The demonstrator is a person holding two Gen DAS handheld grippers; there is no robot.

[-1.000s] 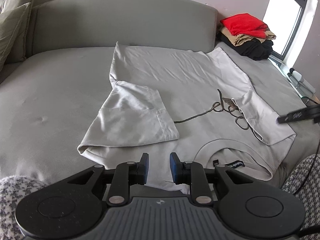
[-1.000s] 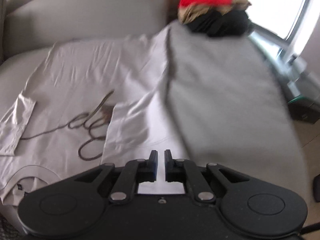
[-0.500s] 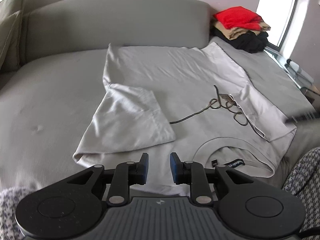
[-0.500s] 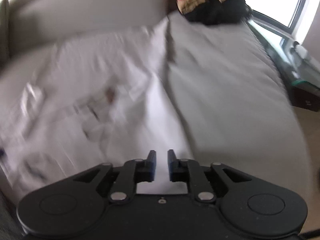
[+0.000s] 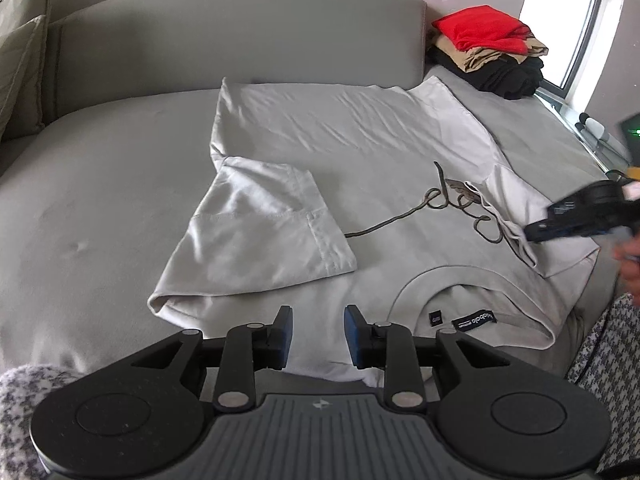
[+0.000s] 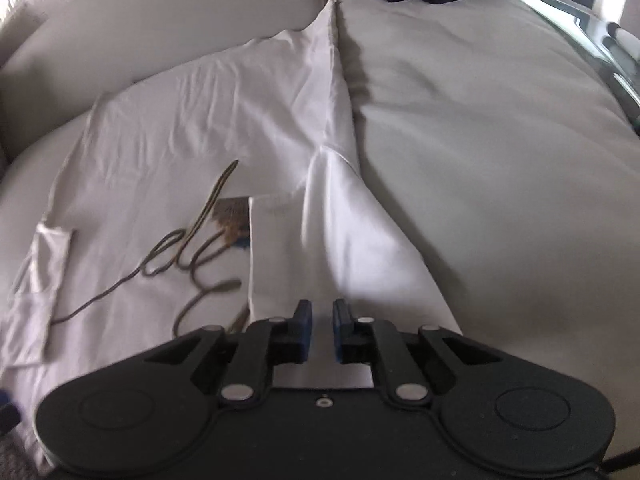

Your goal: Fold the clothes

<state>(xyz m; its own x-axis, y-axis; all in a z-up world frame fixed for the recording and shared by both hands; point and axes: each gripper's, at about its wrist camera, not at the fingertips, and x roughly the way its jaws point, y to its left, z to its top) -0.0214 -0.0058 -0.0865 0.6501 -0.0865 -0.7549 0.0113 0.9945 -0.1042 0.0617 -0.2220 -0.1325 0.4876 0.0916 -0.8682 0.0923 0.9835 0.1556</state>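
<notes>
Left wrist view: a light grey T-shirt [image 5: 360,152] lies spread on a grey sofa [image 5: 100,184], both sleeves folded inward.
Above its near hem, the left gripper [image 5: 318,330] hovers with jaws parted and empty. Over the right sleeve [image 6: 336,240], the right gripper [image 6: 319,322] shows a narrow gap, gripping nothing. Folded clothes [image 5: 488,52] are stacked at the far corner.

pale grey t-shirt [image 5: 360,152] lies flat, both sleeves folded inward, collar nearest.

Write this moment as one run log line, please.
left gripper: open, empty | right gripper: open, empty | T-shirt: flat on sofa, both sleeves folded in
</notes>
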